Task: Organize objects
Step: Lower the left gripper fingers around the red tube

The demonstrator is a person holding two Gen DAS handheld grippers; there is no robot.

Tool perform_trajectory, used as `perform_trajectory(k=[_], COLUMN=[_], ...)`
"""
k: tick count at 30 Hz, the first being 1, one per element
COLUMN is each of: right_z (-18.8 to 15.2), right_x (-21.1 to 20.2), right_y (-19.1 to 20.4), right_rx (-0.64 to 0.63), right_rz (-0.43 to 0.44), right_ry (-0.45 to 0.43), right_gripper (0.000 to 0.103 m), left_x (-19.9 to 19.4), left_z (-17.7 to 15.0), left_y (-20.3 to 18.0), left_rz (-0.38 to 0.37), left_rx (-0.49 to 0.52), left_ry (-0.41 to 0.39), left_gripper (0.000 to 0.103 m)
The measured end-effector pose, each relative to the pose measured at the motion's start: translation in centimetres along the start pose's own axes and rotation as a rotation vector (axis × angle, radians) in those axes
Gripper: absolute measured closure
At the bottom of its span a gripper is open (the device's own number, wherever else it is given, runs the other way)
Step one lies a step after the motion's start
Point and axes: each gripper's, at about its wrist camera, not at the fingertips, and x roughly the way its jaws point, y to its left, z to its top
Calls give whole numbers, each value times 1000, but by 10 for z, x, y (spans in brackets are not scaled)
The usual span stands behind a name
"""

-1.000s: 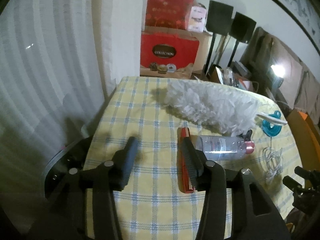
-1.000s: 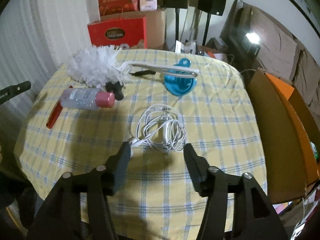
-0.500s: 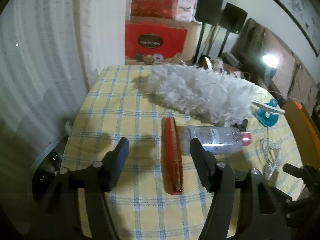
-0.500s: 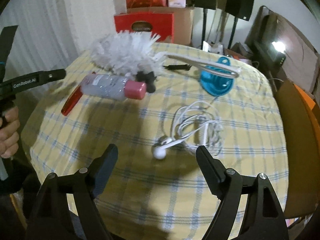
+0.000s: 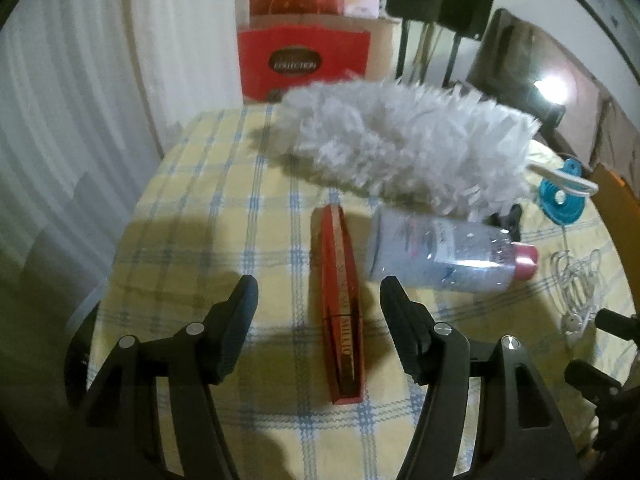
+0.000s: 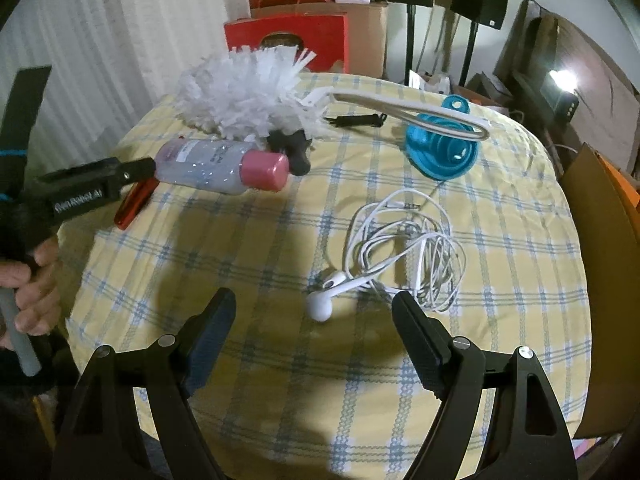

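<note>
My left hand-held gripper (image 5: pixel 318 294) stands about half open with nothing in its grip, and the red tube (image 5: pixel 340 312) lies on the surface right between its fingers, touching neither. The tube's long axis runs straight away from me, in line with the way the fingers point, so the jaws sit across its narrow width; that is the relation I judge the coming close to turn on. My right hand-held gripper (image 6: pixel 314 310) is wide open and also empty, with the white earbud (image 6: pixel 319 307) on the cloth between its fingers and the rest of the earphone cable (image 6: pixel 404 248) coiled just beyond and toward the right finger. In the right view my left hand (image 6: pixel 34 296) shows at the far left edge. Just past the tube, to the right of my left fingers, the clear bottle (image 5: pixel 436 256) lies on its side, crosswise, pink cap pointing right. Behind that lies the white duster (image 5: pixel 400 140), its handle reaching over the blue funnel (image 6: pixel 442 152). The left is plainly nearer the tube, the right nearer the cable.
</note>
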Motion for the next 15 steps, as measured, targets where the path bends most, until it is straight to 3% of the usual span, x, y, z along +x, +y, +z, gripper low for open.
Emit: perform_trajectory(k=[7,12,15], right_z=[-4,-4,-4], right_x=[7,5,5], right_y=[-4,-5,-6], right_rx=[13,18,26], right_rz=[0,-1,0], right_ry=[14,5,5], right_gripper=[21,21,21], left_x=[5,2,0], left_z=[-2,-4,-4], left_y=[-2,-7,-10], left_rz=[-18,-21,-13], left_rx=[7,31,41], left_ry=[22,34,45], left_gripper=[59,82,84])
